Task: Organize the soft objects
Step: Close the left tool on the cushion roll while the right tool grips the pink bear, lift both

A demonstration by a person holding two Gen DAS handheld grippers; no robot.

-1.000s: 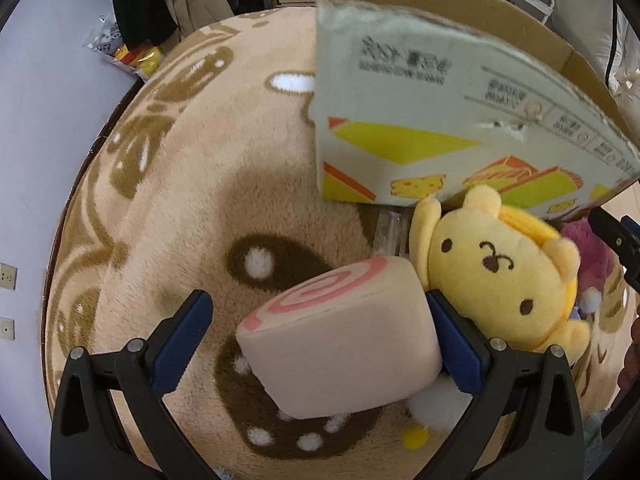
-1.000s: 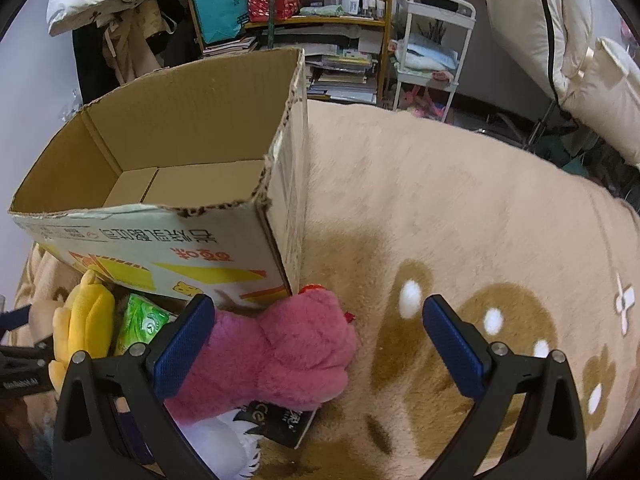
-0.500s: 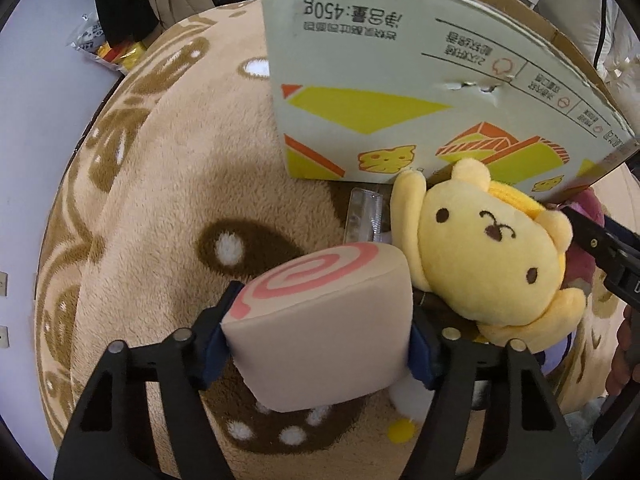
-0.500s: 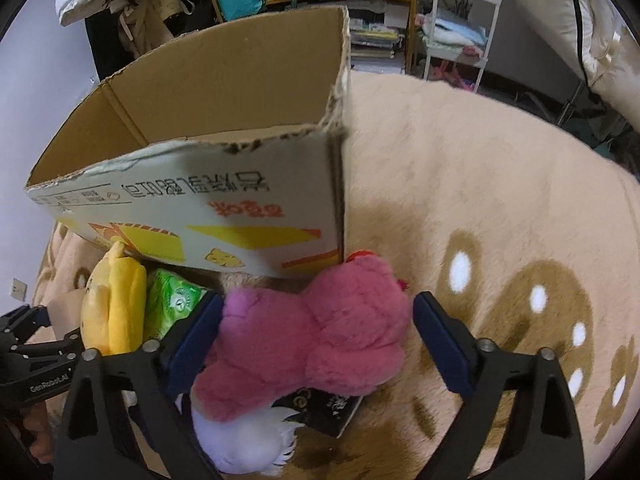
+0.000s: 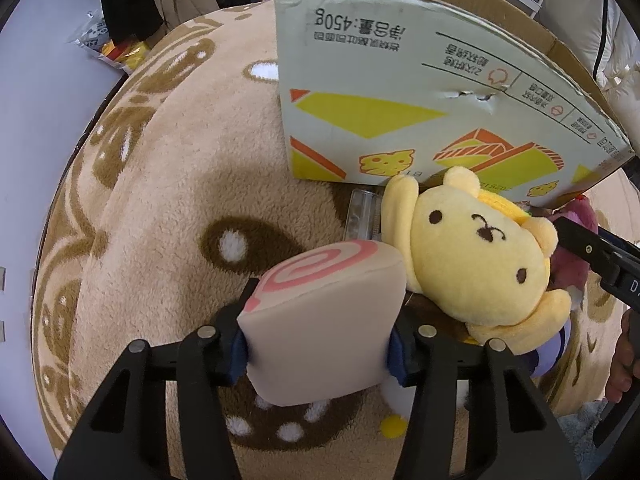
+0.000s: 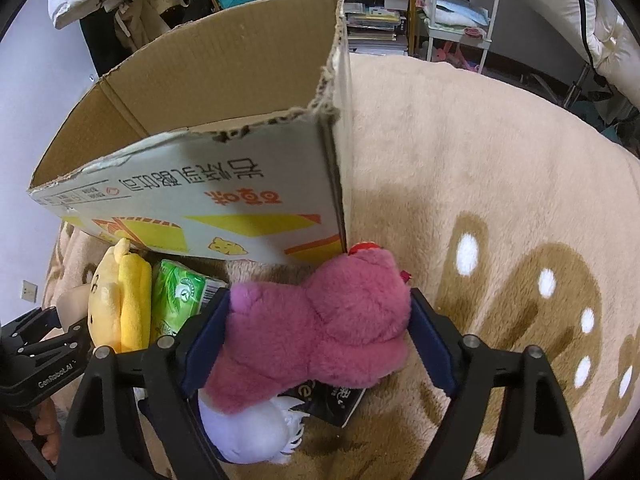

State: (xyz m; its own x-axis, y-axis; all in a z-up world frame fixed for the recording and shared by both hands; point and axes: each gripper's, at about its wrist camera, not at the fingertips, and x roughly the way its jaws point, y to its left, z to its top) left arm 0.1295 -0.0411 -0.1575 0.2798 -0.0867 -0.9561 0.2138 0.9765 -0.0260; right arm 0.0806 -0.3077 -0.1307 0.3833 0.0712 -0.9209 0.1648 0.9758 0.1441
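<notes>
**Both tongs closing on soft toys beside the box**

The left tongs [image 5: 318,350] were closing, and their blue pads already pressed both sides of the roll cushion [image 5: 320,320], a peach block with a pink swirl on its end; its sides looked slightly squeezed. The cushion sat over the rug [image 5: 160,200], just in front of the cardboard box [image 5: 400,120] and touching the yellow plush [image 5: 480,256] at its right. That plush lay on its back against the foot of the box, face up, with a clear plastic item [image 5: 362,216] beside its ear.

The right tongs [image 6: 318,336] were closing too. The pink plush [image 6: 320,332] lay between their pads, the left pad against its fur and the right pad touching its other flank, though how firmly they pressed could not be told. The pink plush rested at the near right corner of the box [image 6: 240,200], on top of a white plush [image 6: 252,432] and a dark packet [image 6: 336,398]. Left of it stood a green tissue pack [image 6: 176,296], then the yellow plush [image 6: 116,300], with the left tongs' black frame [image 6: 40,348] at the picture's edge.

The box stood open at the top on the rug [image 6: 480,180], its printed side facing the toys. Shelves and a white cart [image 6: 460,12] stood behind it.
</notes>
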